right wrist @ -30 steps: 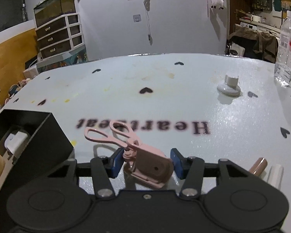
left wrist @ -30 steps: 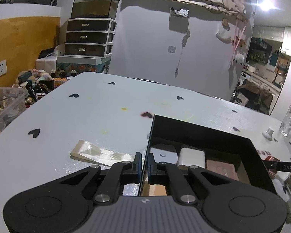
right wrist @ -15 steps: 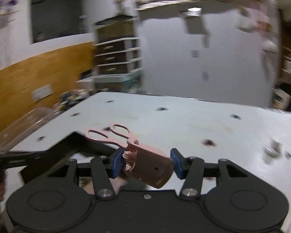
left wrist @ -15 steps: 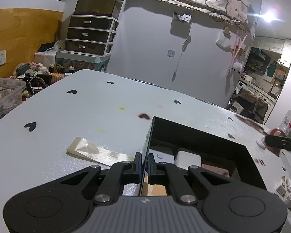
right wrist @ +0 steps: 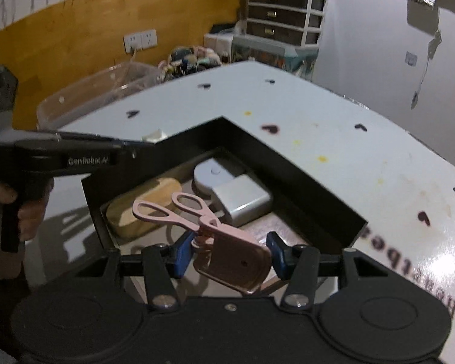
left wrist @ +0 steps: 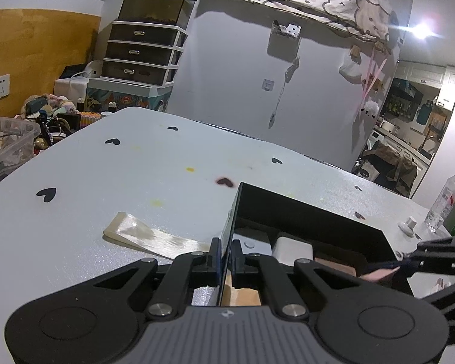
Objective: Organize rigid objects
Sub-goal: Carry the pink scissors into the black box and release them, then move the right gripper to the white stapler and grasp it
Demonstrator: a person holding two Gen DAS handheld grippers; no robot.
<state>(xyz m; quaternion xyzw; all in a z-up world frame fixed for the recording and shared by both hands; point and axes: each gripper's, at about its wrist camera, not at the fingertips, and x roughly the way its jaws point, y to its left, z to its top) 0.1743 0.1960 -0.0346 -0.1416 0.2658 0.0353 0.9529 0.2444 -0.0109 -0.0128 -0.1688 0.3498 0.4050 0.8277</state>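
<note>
My left gripper [left wrist: 226, 256] is shut on the left wall of a black open box [left wrist: 303, 209] and also shows at the left of the right wrist view [right wrist: 75, 151]. My right gripper [right wrist: 227, 250] is shut on a pink eyelash curler [right wrist: 215, 233] and holds it over the box [right wrist: 257, 148]. Inside the box lie a tan oval case [right wrist: 142, 206], a white round-cornered case [right wrist: 215, 173], a white block [right wrist: 242, 201] and a pink-brown item [left wrist: 336, 265]. The right gripper shows at the right edge of the left wrist view [left wrist: 433, 257].
A clear flat strip [left wrist: 148, 236] lies on the white heart-print table left of the box. A clear plastic bin [right wrist: 97, 97] stands beyond the table's left edge. A water bottle [left wrist: 446, 200] and a white knob [left wrist: 408, 226] stand at the far right.
My right gripper has carried the eyelash curler from the table at the right to above the open box. My left gripper keeps its hold on the box wall.
</note>
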